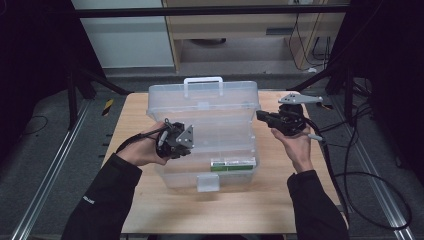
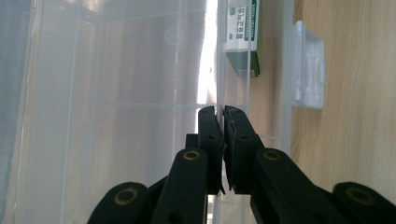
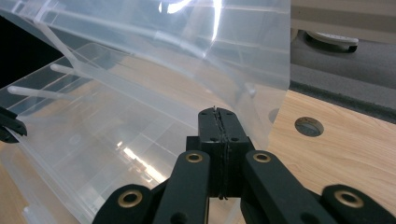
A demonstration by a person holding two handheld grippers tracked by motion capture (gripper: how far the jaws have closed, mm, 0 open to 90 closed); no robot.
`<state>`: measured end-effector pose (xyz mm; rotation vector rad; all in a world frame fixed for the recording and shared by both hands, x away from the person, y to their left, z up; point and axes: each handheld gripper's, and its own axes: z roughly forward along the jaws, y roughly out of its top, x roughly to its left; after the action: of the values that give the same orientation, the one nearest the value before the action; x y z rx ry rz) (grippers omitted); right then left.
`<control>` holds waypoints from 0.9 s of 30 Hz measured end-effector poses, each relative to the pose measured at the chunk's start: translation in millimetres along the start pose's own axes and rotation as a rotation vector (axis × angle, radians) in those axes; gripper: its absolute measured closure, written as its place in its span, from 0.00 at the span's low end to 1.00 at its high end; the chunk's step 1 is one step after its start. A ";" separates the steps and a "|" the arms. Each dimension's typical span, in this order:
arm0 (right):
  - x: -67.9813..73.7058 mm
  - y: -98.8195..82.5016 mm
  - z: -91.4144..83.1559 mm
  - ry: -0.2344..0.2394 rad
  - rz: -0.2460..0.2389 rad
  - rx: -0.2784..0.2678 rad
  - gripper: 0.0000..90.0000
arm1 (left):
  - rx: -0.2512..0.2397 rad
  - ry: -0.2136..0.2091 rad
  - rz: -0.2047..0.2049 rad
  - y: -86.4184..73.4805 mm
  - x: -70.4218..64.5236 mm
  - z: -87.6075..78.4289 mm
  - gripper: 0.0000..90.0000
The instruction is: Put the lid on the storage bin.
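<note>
A clear plastic box [image 1: 210,150] sits on the wooden bench [image 1: 280,200], with a small green pack [image 1: 232,164] inside near the front. The left claw [image 1: 187,137] pinches the box's side wall. The right claw [image 1: 260,116] is squeezed tight at the edge of the raised lid [image 1: 205,102], holding nothing I can see.

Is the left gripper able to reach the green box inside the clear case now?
Probably yes. The lid is raised, so the green box lies uncovered, but the left gripper is shut on the case wall.
</note>
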<state>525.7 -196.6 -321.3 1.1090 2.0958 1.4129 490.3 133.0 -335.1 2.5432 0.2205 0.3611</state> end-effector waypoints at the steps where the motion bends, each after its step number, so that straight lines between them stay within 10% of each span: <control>1: 0.0 -0.3 0.2 0.002 -0.001 0.002 1.00 | -0.001 0.002 0.005 -0.1 -0.2 0.1 0.95; 12: 1.1 -3.8 -1.0 0.016 -0.011 0.010 1.00 | -0.012 0.033 -0.001 -0.9 -3.5 -3.4 0.91; 21: 1.4 -5.6 -1.8 0.019 -0.014 0.015 1.00 | -0.322 0.102 -0.321 -3.8 -13.8 -21.9 0.84; 24: 1.6 -6.7 -2.2 0.022 -0.016 0.015 1.00 | -0.500 0.149 -0.511 -3.0 -18.1 -20.4 0.84; 27: 2.2 -7.7 -2.0 0.023 -0.019 0.019 1.00 | -0.520 0.181 -0.532 -11.0 -12.3 -26.8 0.84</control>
<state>519.9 -197.5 -327.2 1.0816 2.1343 1.4061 469.7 152.8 -322.0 1.8542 0.7475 0.3755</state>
